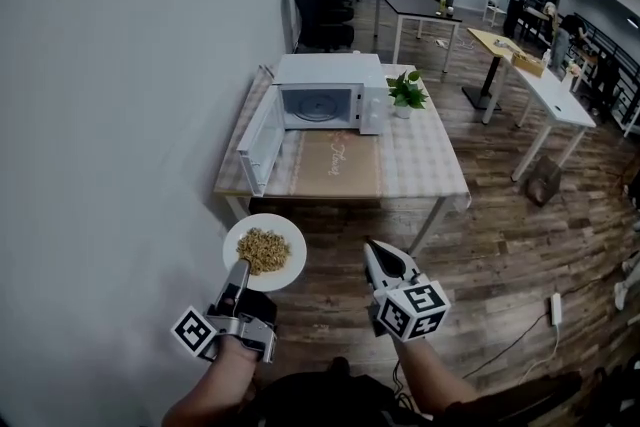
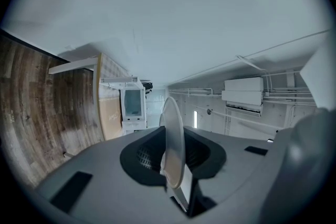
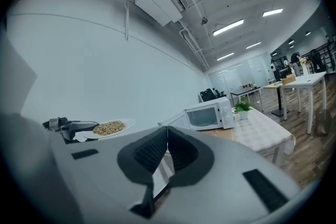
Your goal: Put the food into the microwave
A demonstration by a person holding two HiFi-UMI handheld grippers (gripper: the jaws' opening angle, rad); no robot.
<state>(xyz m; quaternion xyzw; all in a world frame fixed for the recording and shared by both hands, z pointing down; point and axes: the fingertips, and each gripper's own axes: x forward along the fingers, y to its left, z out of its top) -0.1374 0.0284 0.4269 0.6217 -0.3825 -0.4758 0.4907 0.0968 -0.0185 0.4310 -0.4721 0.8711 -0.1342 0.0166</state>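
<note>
A white plate (image 1: 288, 240) with a heap of brown food (image 1: 263, 250) hangs over the wooden floor, and my left gripper (image 1: 238, 277) is shut on its near rim. In the left gripper view the plate (image 2: 173, 139) stands edge-on between the pads. The white microwave (image 1: 330, 93) sits on the table (image 1: 420, 165) ahead with its door (image 1: 260, 140) swung open to the left. To the right of the plate my right gripper (image 1: 376, 252) is shut with nothing in it. The right gripper view shows the plate (image 3: 107, 127) at its left and the microwave (image 3: 207, 114) ahead.
A white wall (image 1: 120, 115) runs close along the left. A small potted plant (image 1: 406, 92) stands beside the microwave. Further desks (image 1: 545, 95) and black chairs (image 1: 322, 0) fill the room behind. A cable and plug (image 1: 553, 309) lie on the floor at right.
</note>
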